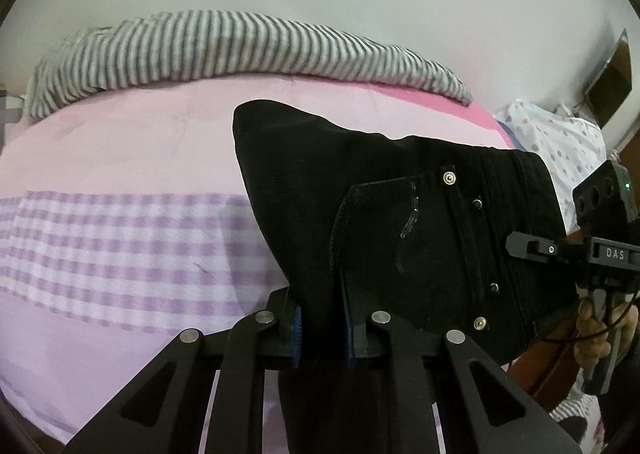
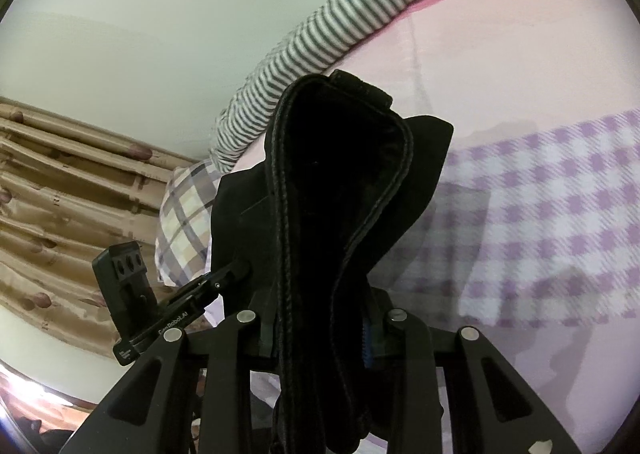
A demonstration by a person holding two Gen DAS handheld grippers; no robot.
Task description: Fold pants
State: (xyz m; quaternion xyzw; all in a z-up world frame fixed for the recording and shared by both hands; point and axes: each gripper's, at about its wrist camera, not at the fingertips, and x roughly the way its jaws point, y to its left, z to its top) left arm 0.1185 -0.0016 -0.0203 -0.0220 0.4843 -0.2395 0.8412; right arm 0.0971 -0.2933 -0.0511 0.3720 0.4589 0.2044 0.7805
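- My left gripper [image 1: 322, 328] is clamped on a fold of the black pants [image 1: 400, 222]; the blue-padded fingers [image 1: 297, 328] press the cloth from both sides, and the fabric fills the narrow gap between them.
- In the left wrist view the pants rise from my fingers and stand up in front of the camera, held off the bed [image 1: 120, 158]. Their pocket seam, two brass rivets and the waistband face me on the right.
- My right gripper [image 2: 320, 338] is pinched on the pants [image 2: 340, 194] as well, with thick stitched seams running up out of its jaws and the cloth bunched above them.
- In the right wrist view the garment blocks the middle of the scene, so I can only guess that this grip sits near the waistband edge.
- My right gripper [image 1: 568, 250] shows at the right edge of the left wrist view, touching the waistband side of the pants, with my hand [image 1: 596, 330] on its handle below.
- My left gripper [image 2: 224, 278] shows at the left of the right wrist view, its tip against the cloth.
- The bed carries a pink sheet with a purple checked band [image 1: 120, 250].
- A grey striped blanket [image 1: 224, 54] lies along its far edge by the wall.
- A plaid pillow [image 2: 186, 218] sits at the left, near brown curtains [image 2: 68, 190].
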